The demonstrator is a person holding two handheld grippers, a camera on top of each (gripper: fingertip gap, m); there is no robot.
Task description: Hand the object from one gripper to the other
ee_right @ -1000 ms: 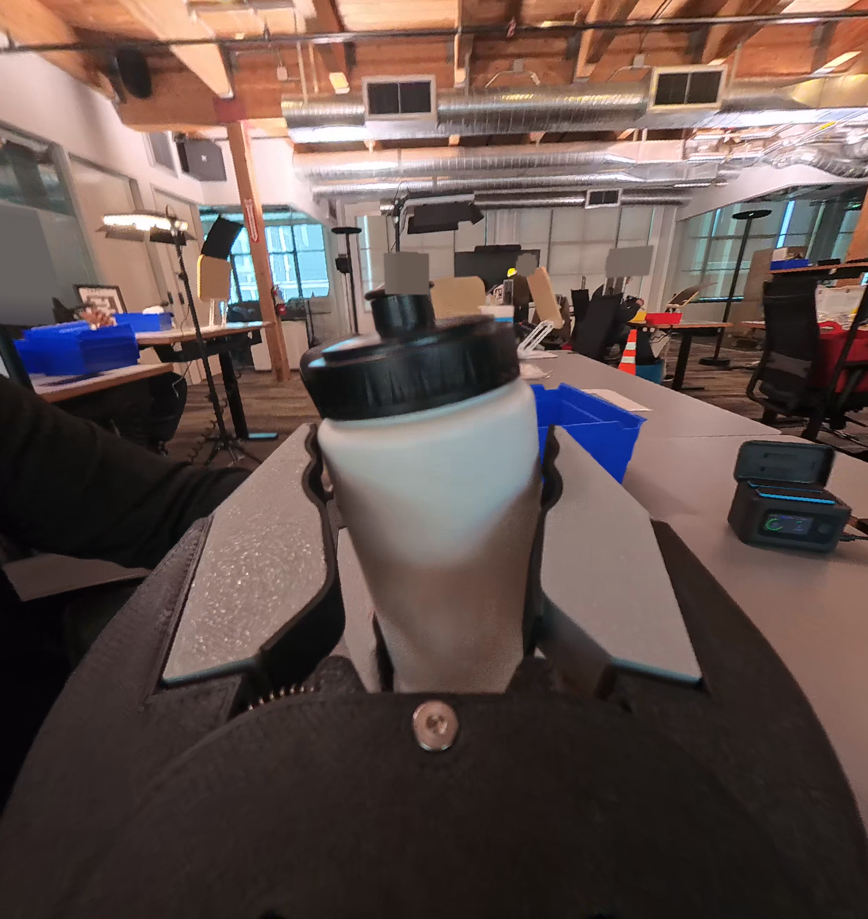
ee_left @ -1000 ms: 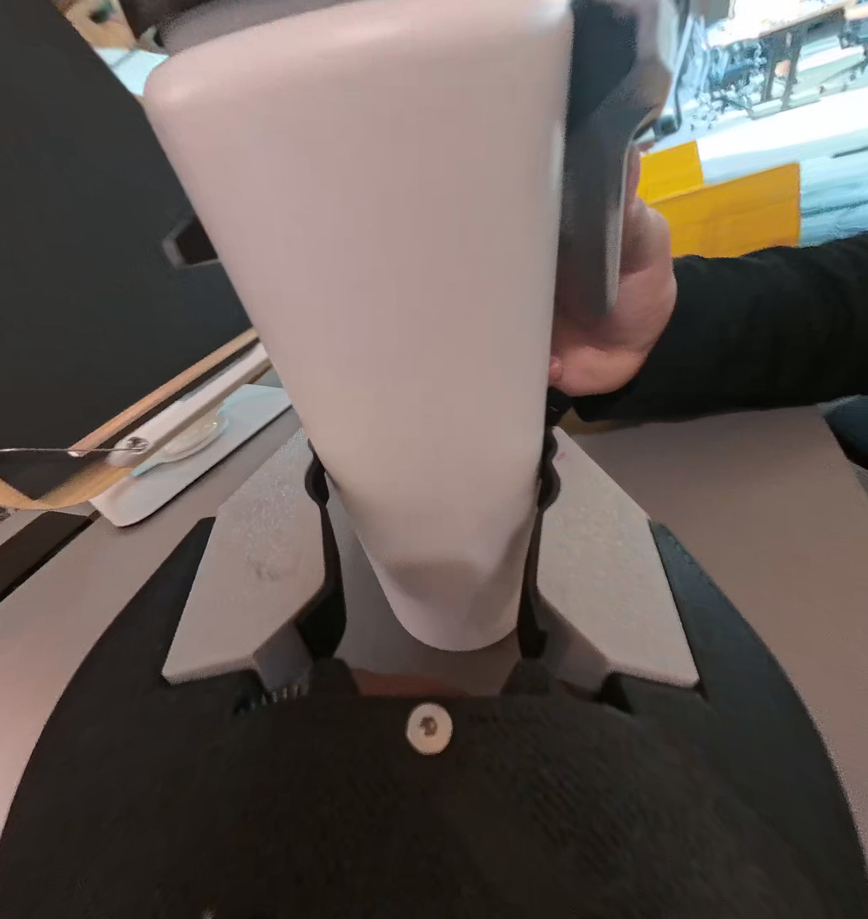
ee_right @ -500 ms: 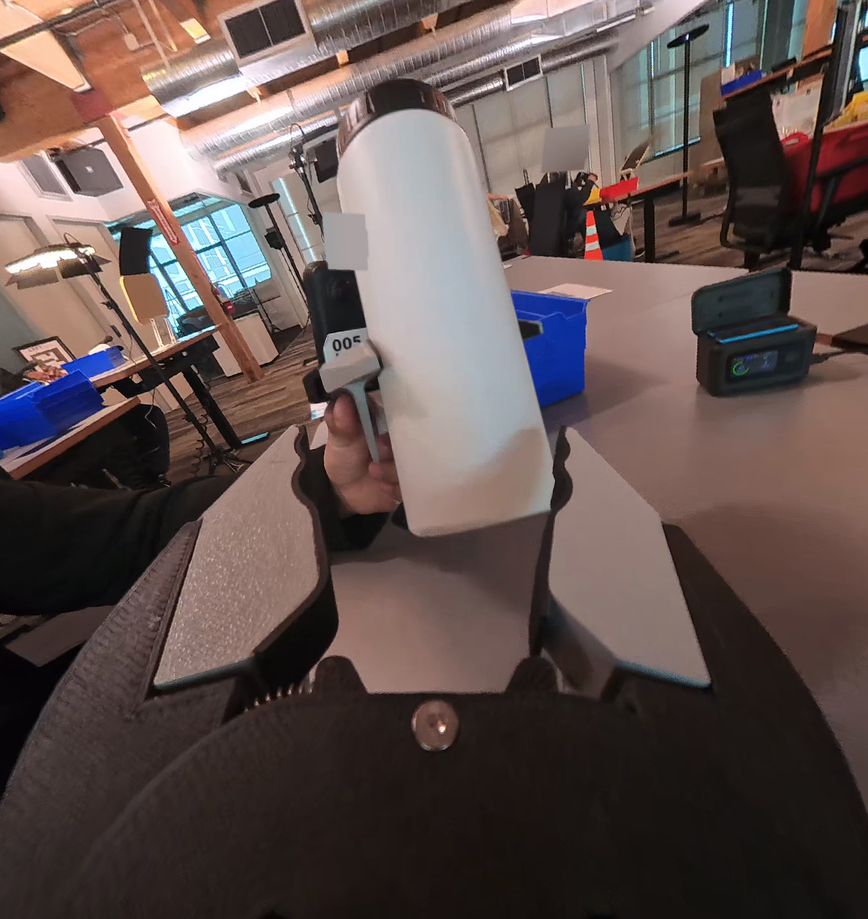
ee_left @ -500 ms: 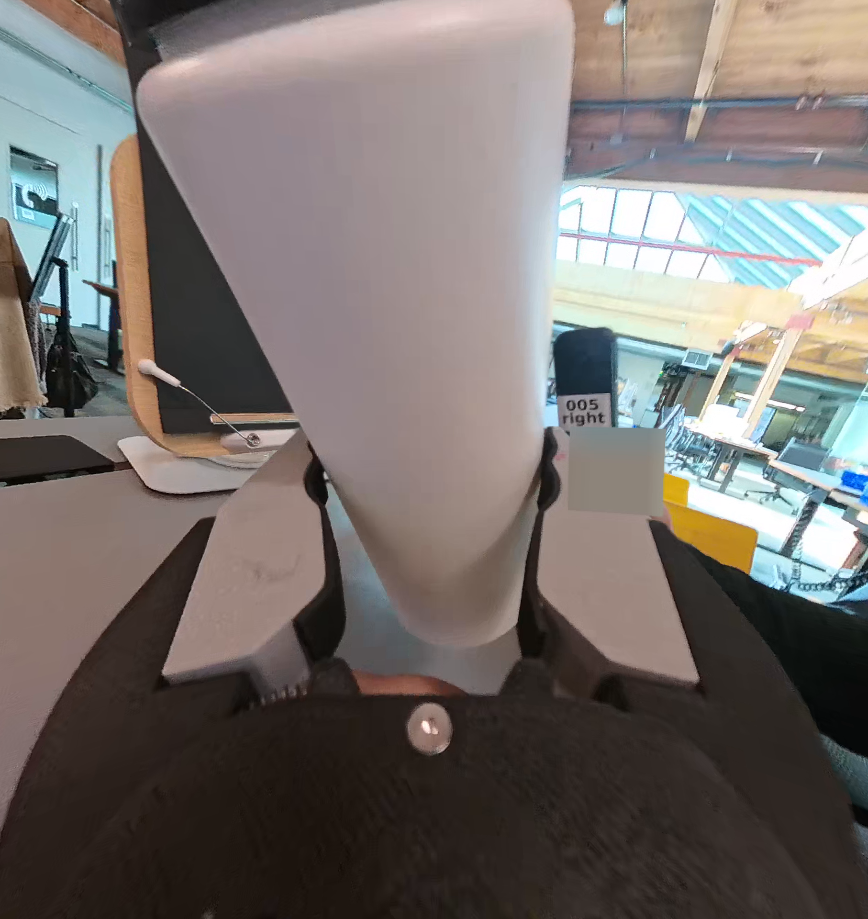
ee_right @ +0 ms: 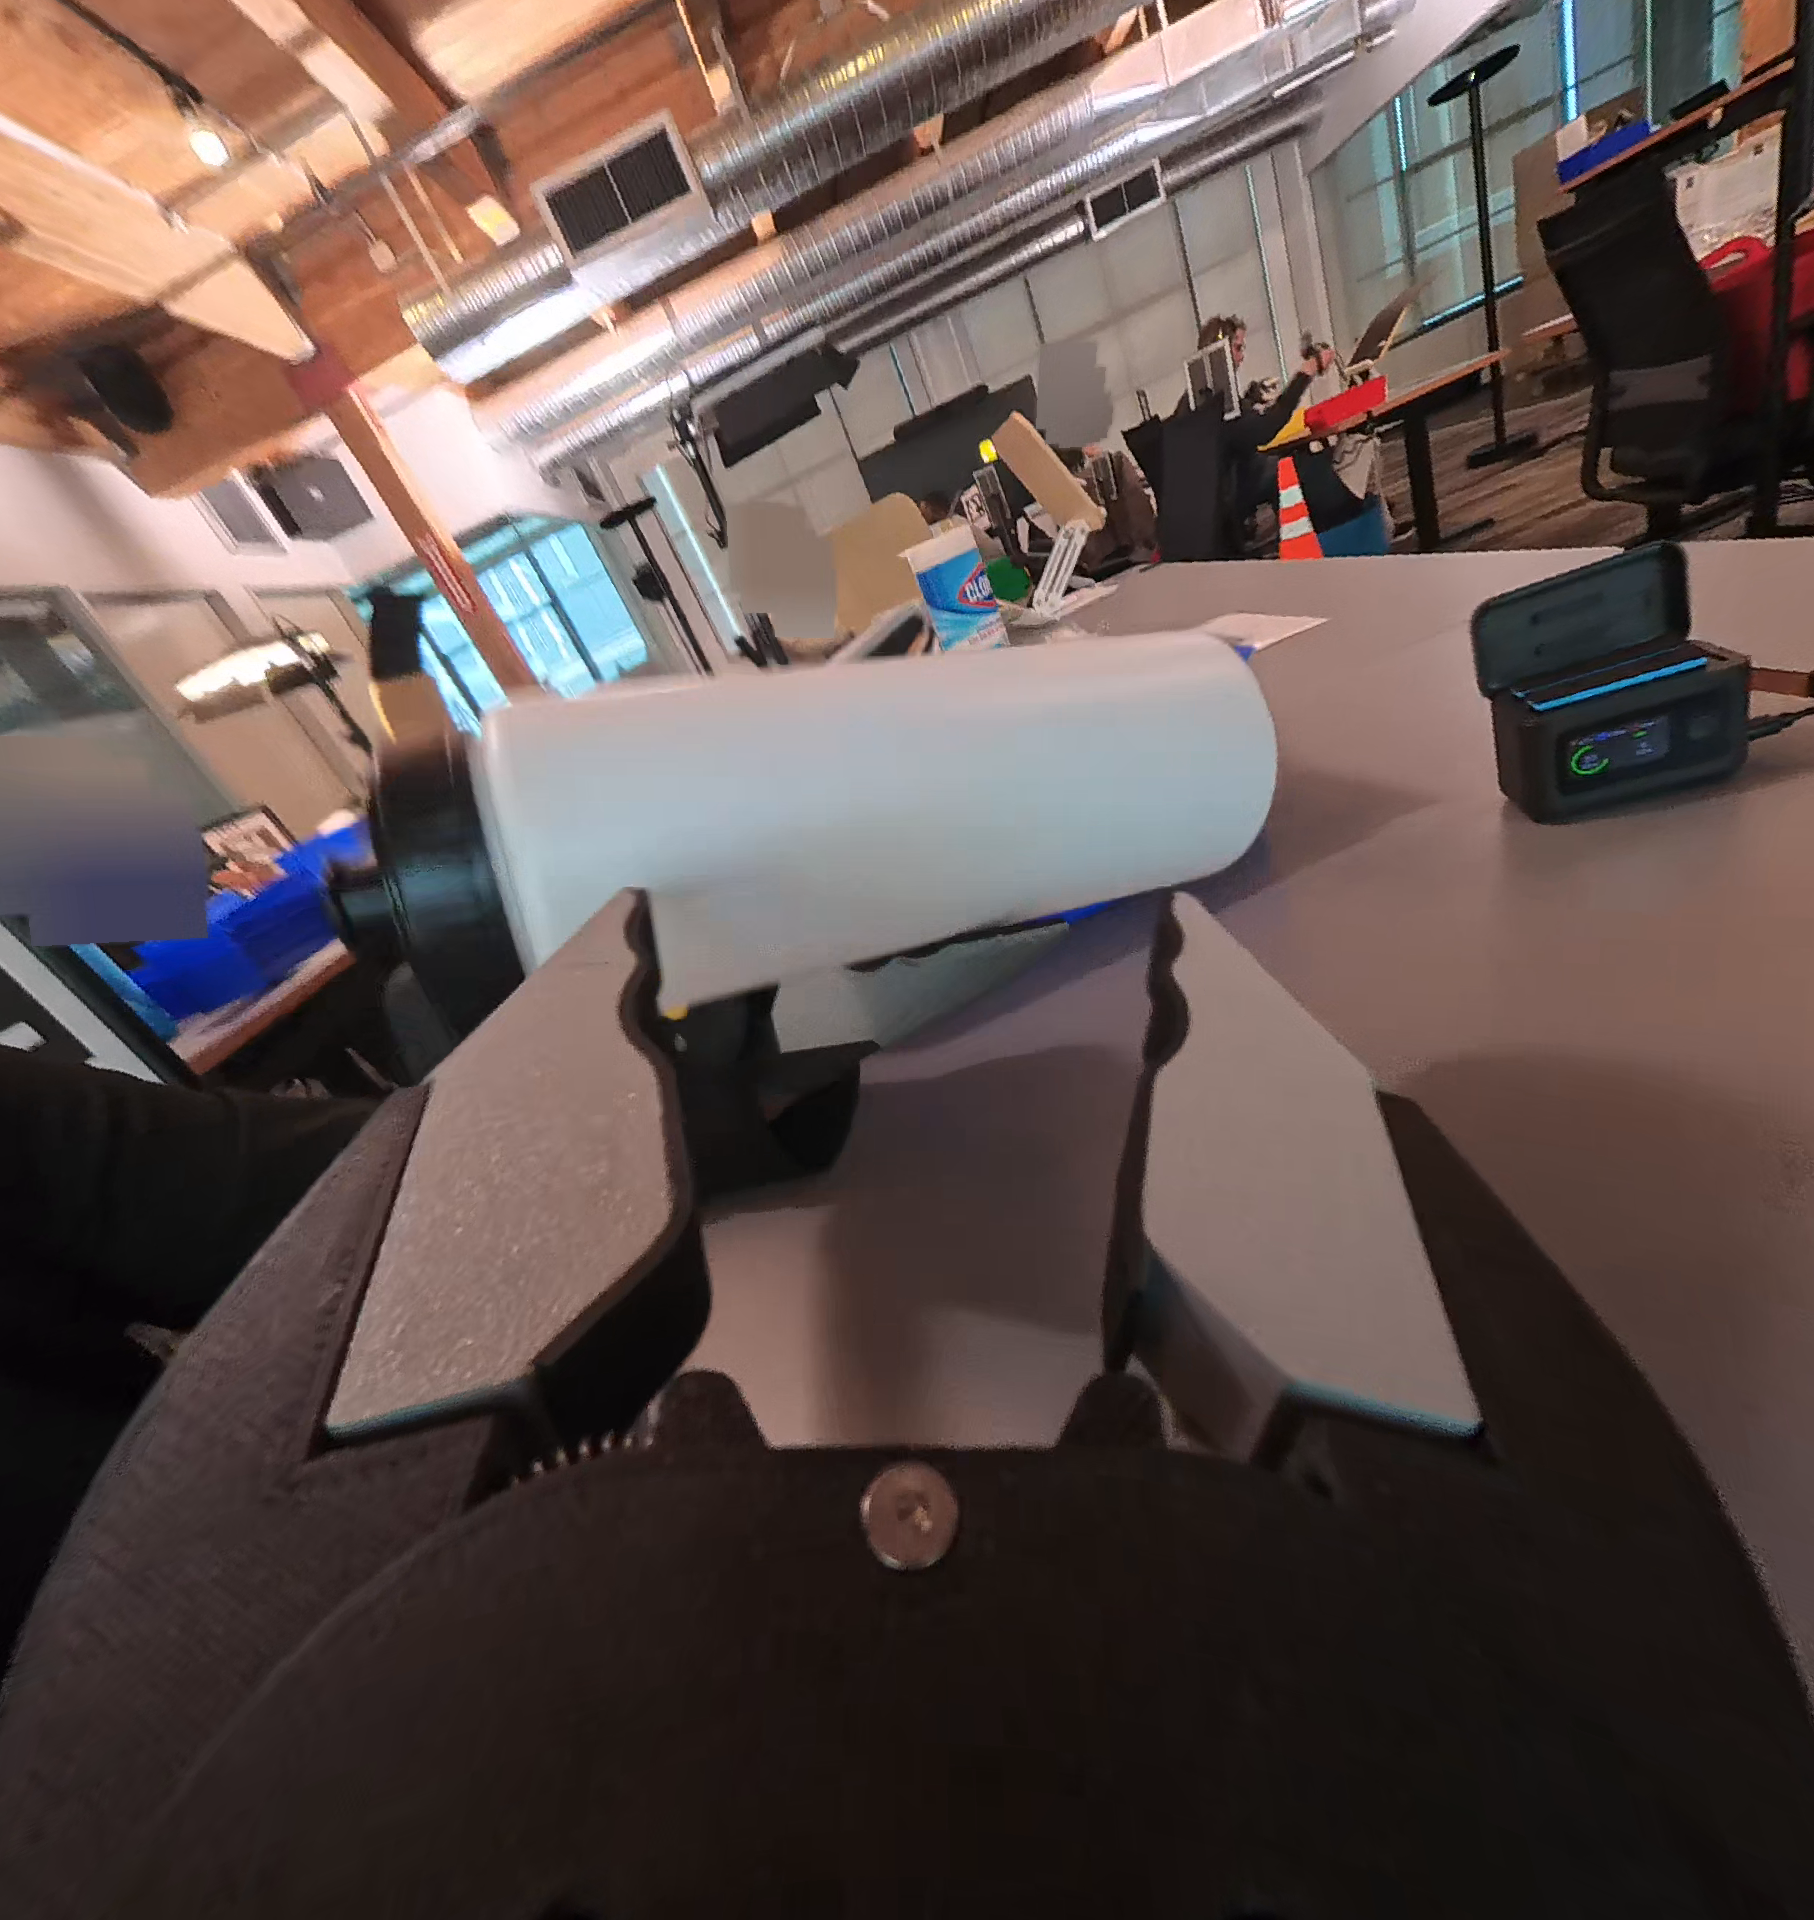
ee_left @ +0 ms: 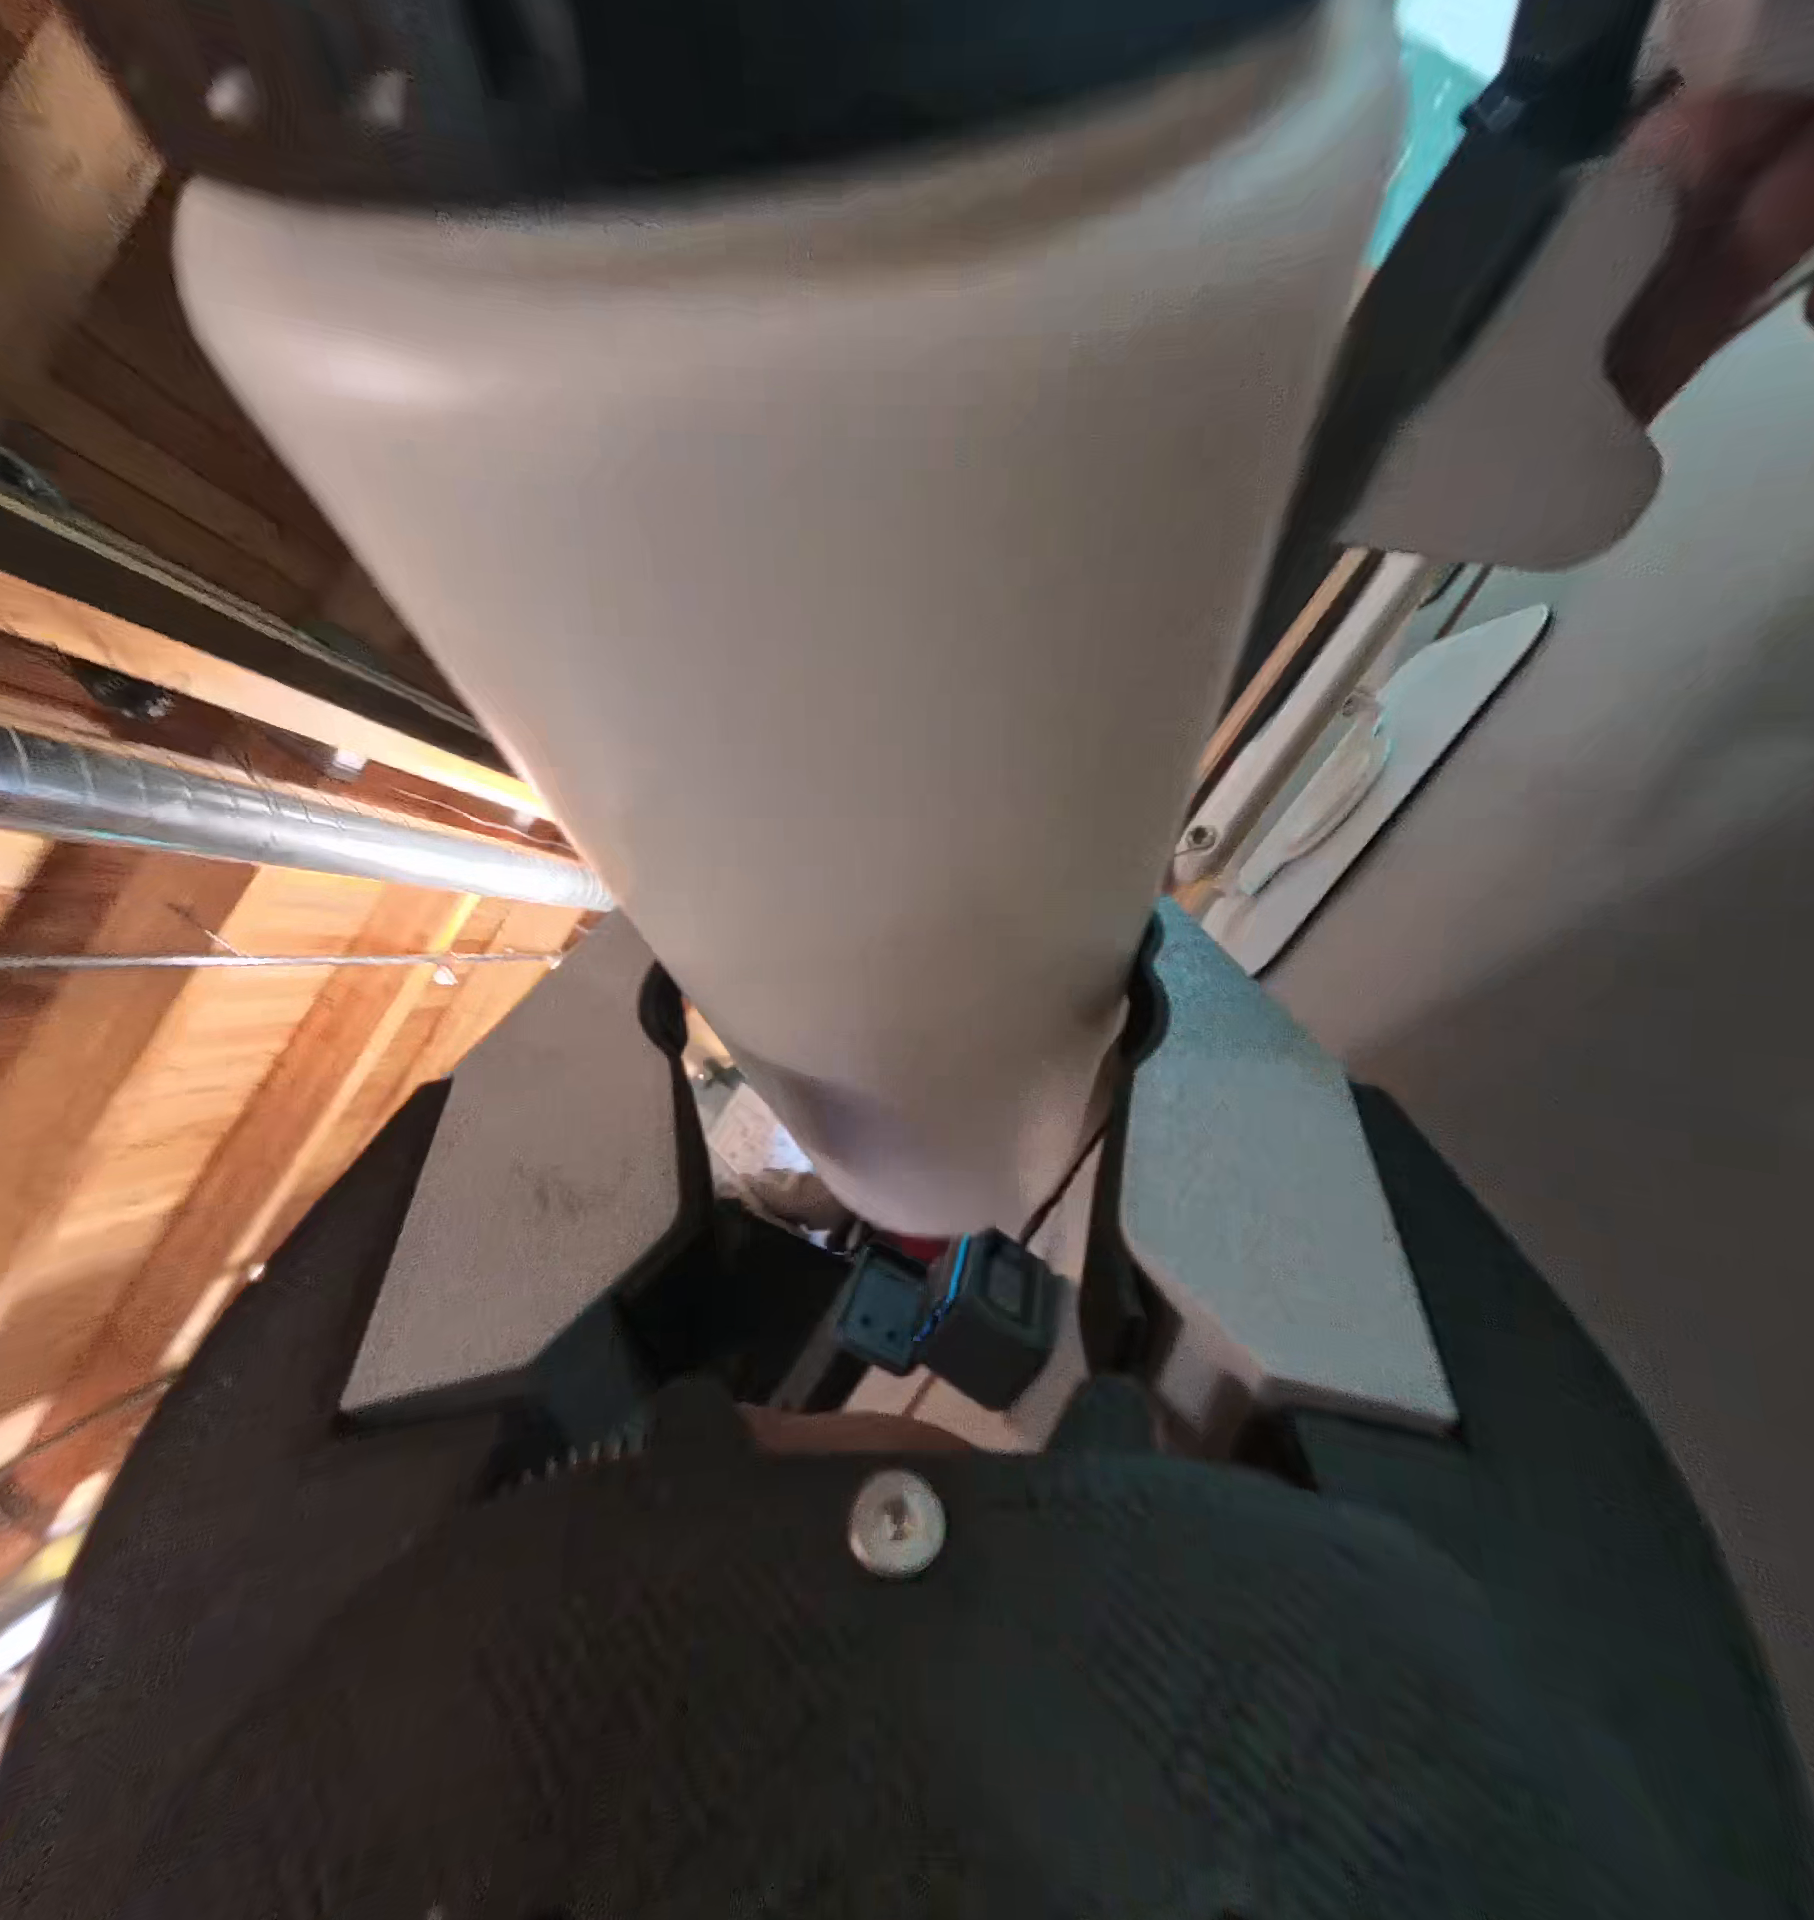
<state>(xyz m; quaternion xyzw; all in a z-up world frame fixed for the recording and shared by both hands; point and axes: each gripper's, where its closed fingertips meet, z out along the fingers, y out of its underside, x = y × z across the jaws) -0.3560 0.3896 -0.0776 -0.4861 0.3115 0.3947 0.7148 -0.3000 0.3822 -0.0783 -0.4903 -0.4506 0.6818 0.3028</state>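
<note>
1. Left gripper (ee_left: 898, 997): fingers clamped on the lower body of the white bottle (ee_left: 778, 582), which fills the centre and top of the left wrist frame, black cap (ee_left: 737, 83) at the upper edge.
2. Same bottle (ee_right: 872, 790) in the right wrist frame: lying nearly level across the middle, cap (ee_right: 435, 862) toward the left, flat base toward the right, held up above the grey table (ee_right: 1505, 987).
3. Part of the left gripper's dark body (ee_right: 768, 1091) visible just under the bottle, left of centre.
4. Right gripper (ee_right: 903, 987): fingers spread apart, nothing between them, tips just below and in front of the bottle; contact cannot be judged.
5. Upper right of the left wrist frame: a blurred hand (ee_left: 1755, 208) and a pale finger plate of the other gripper (ee_left: 1505, 416), beside the bottle's cap end.
6. Right edge of the right wrist frame: small black case with open lid and lit screen (ee_right: 1609, 707) sitting on the table, a cable running off to the right.
7. Same case (ee_left: 944, 1320) seen small between the left fingers, below the bottle's base.
8. Far centre of the right wrist frame: white and blue tub (ee_right: 950, 592) on the table, orange cone (ee_right: 1298, 509) beyond it.
</note>
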